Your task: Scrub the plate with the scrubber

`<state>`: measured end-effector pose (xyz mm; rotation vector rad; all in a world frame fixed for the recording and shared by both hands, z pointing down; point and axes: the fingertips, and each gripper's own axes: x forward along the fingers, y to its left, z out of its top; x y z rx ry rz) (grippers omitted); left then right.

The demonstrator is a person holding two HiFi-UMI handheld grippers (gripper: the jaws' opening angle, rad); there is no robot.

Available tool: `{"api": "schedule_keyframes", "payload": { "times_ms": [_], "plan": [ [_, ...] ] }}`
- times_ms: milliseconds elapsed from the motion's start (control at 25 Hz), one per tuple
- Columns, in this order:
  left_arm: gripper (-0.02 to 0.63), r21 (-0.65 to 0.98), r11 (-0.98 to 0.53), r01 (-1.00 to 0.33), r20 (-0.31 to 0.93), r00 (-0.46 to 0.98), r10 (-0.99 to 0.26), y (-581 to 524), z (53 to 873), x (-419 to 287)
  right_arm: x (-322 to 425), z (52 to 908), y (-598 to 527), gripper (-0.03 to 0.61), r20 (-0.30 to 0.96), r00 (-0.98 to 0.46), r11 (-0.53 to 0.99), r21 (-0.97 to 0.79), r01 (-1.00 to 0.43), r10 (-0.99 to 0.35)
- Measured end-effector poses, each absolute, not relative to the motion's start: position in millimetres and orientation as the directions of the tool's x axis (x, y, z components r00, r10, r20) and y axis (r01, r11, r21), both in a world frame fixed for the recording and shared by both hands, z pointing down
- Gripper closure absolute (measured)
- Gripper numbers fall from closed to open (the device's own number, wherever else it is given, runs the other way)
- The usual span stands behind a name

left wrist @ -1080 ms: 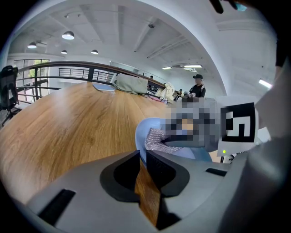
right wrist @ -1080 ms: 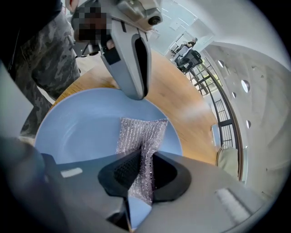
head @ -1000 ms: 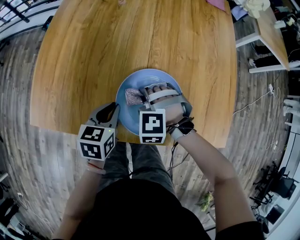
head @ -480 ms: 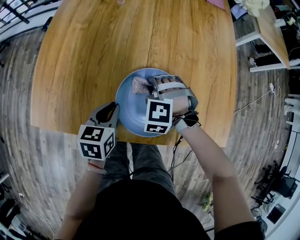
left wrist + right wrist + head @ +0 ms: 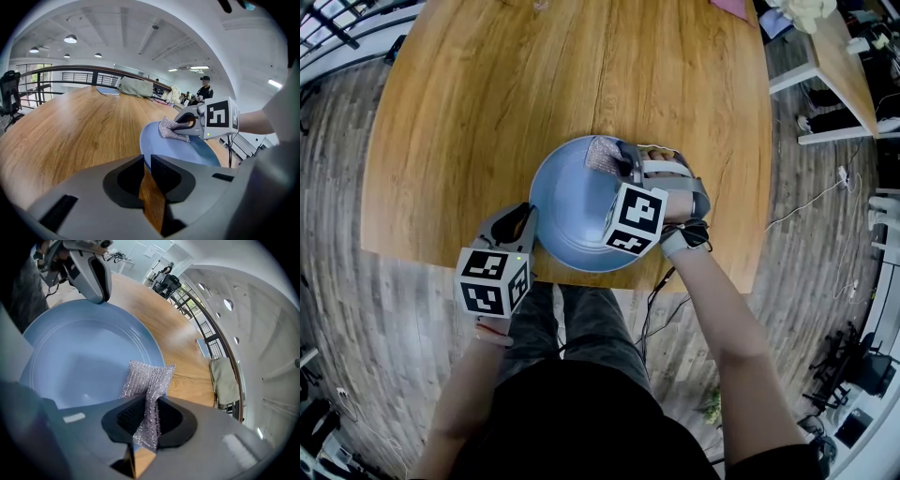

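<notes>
Plate (image 5: 567,211), pale blue and round, sits at the near edge of the wooden surface (image 5: 534,84), straight in front of the person. The left claw (image 5: 530,218) meets its left rim, jaws drawn close and pinching that rim, with wood grain showing through the slit beneath them. The right claw (image 5: 619,157) reaches over the plate from the right side, its jaws pressed on a silvery mesh scrubber (image 5: 602,152). The pinched cloth stands folded between them, and its free end fans out onto the plate's far rim, just beside bare wood.
</notes>
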<state>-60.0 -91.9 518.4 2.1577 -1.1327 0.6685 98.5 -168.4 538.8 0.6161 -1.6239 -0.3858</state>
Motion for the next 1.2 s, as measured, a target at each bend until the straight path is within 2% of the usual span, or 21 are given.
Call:
{"api": "schedule_keyframes", "payload": {
  "times_ms": [240,480,1200],
  "plan": [
    [0.572,0.272,-0.448,-0.852,0.670,0.501,-0.548,-92,520,-60,106,539,-163,0.518,0.800,-0.048,0.789,0.578,-0.211,-0.598],
    [0.572,0.268,-0.437,-0.859,0.673,0.491,-0.554,-92,520,-60,114,534,-148,0.515,0.825,-0.073,0.791,0.507,-0.342,-0.561],
    [0.572,0.238,-0.451,-0.860,0.677,0.480,-0.558,-92,523,-61,50,545,-62,0.517,0.869,-0.167,0.845,0.381,-0.376,-0.466]
  ]
}}
